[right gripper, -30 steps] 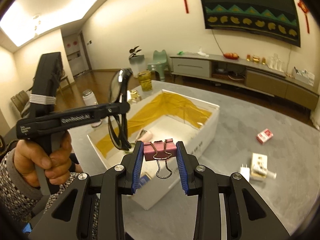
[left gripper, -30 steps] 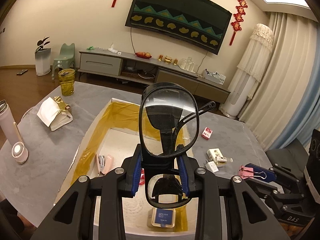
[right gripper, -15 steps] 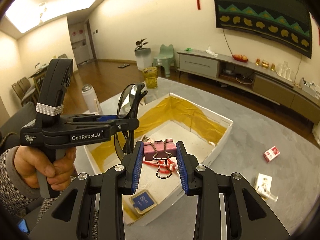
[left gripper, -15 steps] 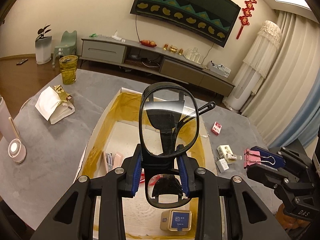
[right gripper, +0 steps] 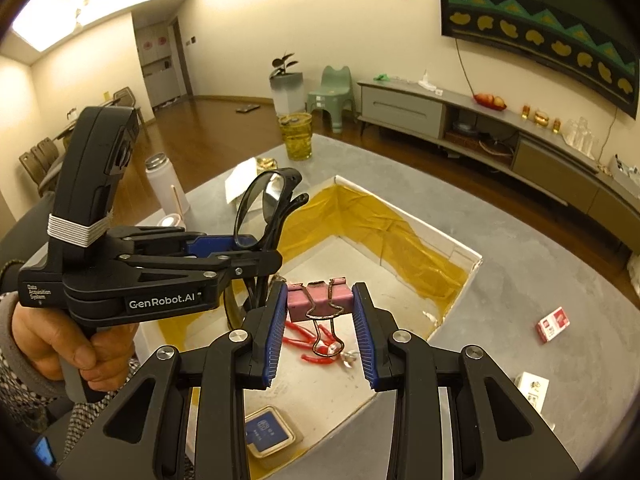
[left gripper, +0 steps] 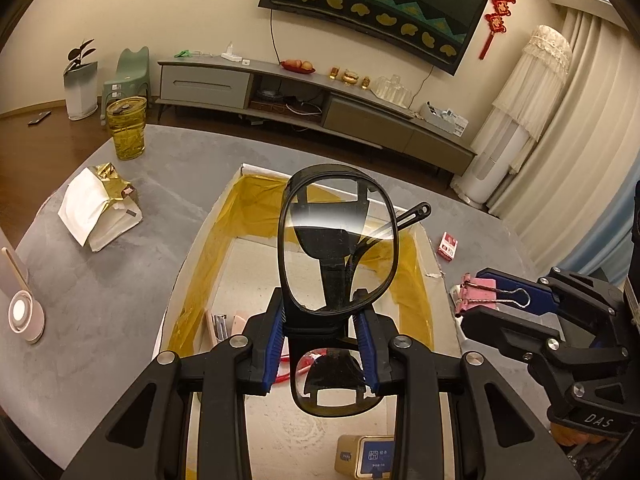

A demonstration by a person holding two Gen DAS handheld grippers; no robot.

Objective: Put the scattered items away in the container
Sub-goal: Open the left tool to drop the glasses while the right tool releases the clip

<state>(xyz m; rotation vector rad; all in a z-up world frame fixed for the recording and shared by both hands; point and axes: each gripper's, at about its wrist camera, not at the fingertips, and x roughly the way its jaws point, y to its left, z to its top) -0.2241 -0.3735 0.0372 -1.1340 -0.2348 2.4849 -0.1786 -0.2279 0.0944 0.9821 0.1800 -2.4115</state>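
With a stapler (left gripper: 219,325), red cord (right gripper: 308,340) and small tin (right gripper: 267,431) already boxed, our left gripper (left gripper: 320,344) clamped the glasses (left gripper: 338,246) and our right gripper (right gripper: 320,322) pinched the pink binder clip (right gripper: 319,300) above the box (right gripper: 460,254), while a red packet (right gripper: 554,323) and white cartons (right gripper: 532,390) remained on the table (right gripper: 520,280).

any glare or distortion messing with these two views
Left wrist view: a white glare band crosses the upper lens of the glasses, and fisheye bends the TV and the box. Right wrist view: the ceiling light is blown out, edges curve, yet the binder clip looks sharp.
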